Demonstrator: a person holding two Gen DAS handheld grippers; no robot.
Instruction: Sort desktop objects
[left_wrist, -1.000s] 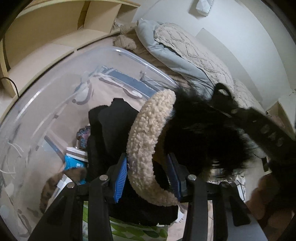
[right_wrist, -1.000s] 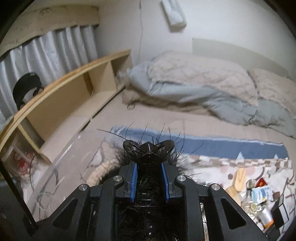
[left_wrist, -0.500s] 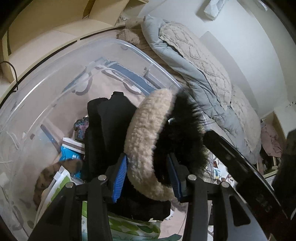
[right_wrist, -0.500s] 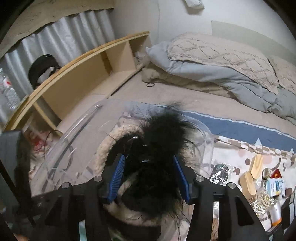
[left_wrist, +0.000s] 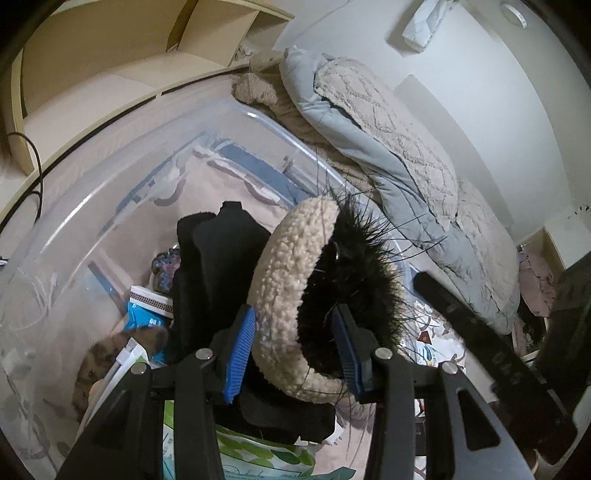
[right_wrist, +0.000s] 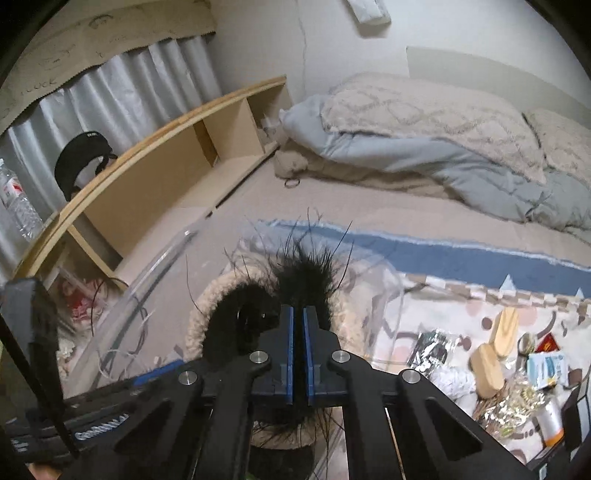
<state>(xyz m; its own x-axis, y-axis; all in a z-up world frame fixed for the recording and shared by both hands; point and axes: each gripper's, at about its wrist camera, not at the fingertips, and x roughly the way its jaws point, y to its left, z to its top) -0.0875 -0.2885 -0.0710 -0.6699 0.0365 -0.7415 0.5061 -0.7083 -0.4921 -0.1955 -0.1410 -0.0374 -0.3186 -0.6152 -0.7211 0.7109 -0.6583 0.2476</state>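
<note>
My left gripper (left_wrist: 291, 350) is shut on two headbands held together over a clear plastic bin (left_wrist: 110, 192): a beige fleecy headband (left_wrist: 284, 280) and a black furry headband (left_wrist: 351, 273). In the right wrist view the same beige headband (right_wrist: 207, 306) and black furry headband (right_wrist: 303, 273) sit just past my right gripper (right_wrist: 297, 332), whose blue pads are nearly together with nothing visibly between them. A black cloth (left_wrist: 218, 258) lies in the bin below.
The bin also holds a blue packet (left_wrist: 144, 314), a leopard-print item (left_wrist: 110, 350) and a green-patterned bag (left_wrist: 258, 458). Loose small items (right_wrist: 517, 365) lie on the patterned mat at right. A wooden shelf (right_wrist: 166, 166) and bedding (right_wrist: 424, 140) stand behind.
My right gripper let go of the black furry headband, opened, drew back and closed empty. The left gripper keeps both headbands over the bin.
</note>
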